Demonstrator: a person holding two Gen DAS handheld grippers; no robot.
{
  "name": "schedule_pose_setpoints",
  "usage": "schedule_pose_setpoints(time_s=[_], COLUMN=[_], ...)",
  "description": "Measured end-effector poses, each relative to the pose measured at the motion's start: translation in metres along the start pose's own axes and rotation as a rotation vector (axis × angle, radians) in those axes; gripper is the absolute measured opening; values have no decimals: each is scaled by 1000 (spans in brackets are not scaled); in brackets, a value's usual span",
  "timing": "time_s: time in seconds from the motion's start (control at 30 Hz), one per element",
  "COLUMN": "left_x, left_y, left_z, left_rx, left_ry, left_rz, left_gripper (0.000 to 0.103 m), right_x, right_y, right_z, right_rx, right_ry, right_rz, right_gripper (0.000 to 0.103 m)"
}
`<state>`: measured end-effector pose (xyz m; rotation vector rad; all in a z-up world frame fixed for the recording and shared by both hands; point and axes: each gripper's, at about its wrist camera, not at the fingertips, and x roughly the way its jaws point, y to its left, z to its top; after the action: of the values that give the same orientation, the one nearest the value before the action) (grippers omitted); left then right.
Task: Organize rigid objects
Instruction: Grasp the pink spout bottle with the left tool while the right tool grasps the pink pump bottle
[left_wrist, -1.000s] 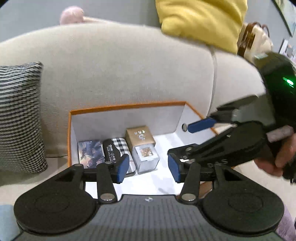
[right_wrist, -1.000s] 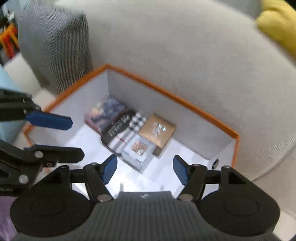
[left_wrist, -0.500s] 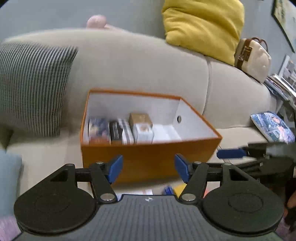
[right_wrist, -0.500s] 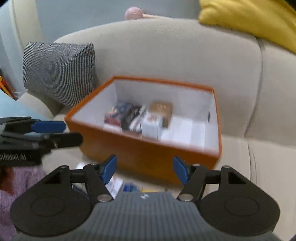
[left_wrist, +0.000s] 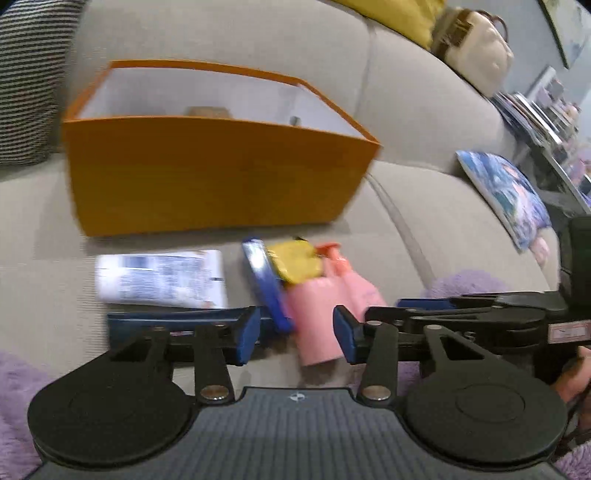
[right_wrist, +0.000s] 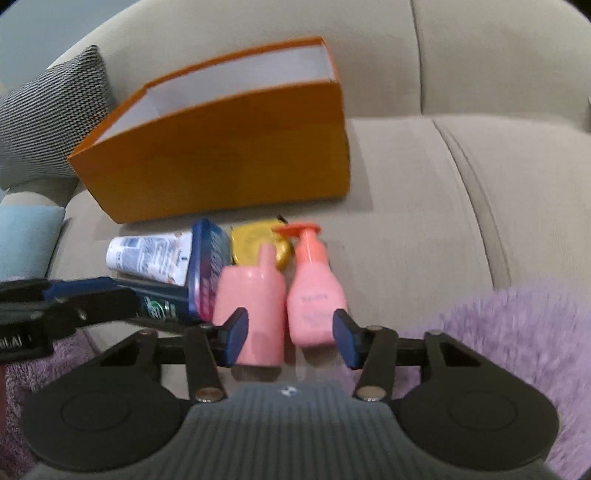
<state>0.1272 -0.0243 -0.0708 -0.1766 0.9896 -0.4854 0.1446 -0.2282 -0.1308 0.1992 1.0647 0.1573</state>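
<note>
An orange box (left_wrist: 214, 177) (right_wrist: 221, 147) stands on the beige sofa seat. In front of it lie a white tube (left_wrist: 159, 277) (right_wrist: 147, 254), a blue tin (left_wrist: 264, 280) (right_wrist: 208, 258), a yellow item (left_wrist: 295, 262) (right_wrist: 255, 243), a dark blue carton (left_wrist: 177, 321) (right_wrist: 162, 295), a pink capped bottle (left_wrist: 317, 317) (right_wrist: 255, 295) and a pink pump bottle (left_wrist: 354, 284) (right_wrist: 314, 299). My left gripper (left_wrist: 295, 336) hovers over the capped bottle, jaws closing, pads not touching it. My right gripper (right_wrist: 291, 341) hangs over both pink bottles, jaws closing, gripping nothing.
A striped cushion (left_wrist: 26, 74) (right_wrist: 48, 110) leans left of the box. A patterned pillow (left_wrist: 506, 192) and a cream bag (left_wrist: 476, 55) sit to the right. A purple fluffy throw (right_wrist: 517, 332) covers the near seat edge. A light blue cushion (right_wrist: 26, 236) lies at far left.
Both grippers pulled back from above the box and sank toward the items lying in front of it. The box's contents dropped out of sight. Both pairs of jaws narrowed.
</note>
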Motion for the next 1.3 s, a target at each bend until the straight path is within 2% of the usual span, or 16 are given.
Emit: schedule_pose_setpoints(time_s=[0.07, 0.23, 0.4, 0.6, 0.73, 0.97, 1.13, 1.3], left_x=[8, 30, 50, 74, 83, 93, 97, 96], left_y=[-9, -33, -52, -64, -69, -77, -68, -65], left_z=[0, 0, -1, 2, 3, 2, 3, 1], left_rx=[6, 39, 97, 96, 105, 148, 105, 82], left_ry=[11, 62, 133, 207, 247, 285, 303, 304], left_rz=[-14, 4, 69, 180, 195, 236, 251, 246], left_gripper=[52, 52, 56, 60, 68, 70, 69, 68], right_x=[1, -4, 3, 19, 29, 52, 65, 72], right_y=[-6, -27, -43, -43, -46, -45, -42, -36], right_z=[1, 7, 10, 16, 20, 26, 30, 30], right_rx=[29, 80, 126, 119, 127, 125, 113, 85], right_ry=[0, -15, -16, -2, 29, 82, 119, 124], right_rz=[0, -31, 22, 68, 119, 132, 128, 98], right_gripper=[43, 43, 41, 41, 42, 45, 49, 49])
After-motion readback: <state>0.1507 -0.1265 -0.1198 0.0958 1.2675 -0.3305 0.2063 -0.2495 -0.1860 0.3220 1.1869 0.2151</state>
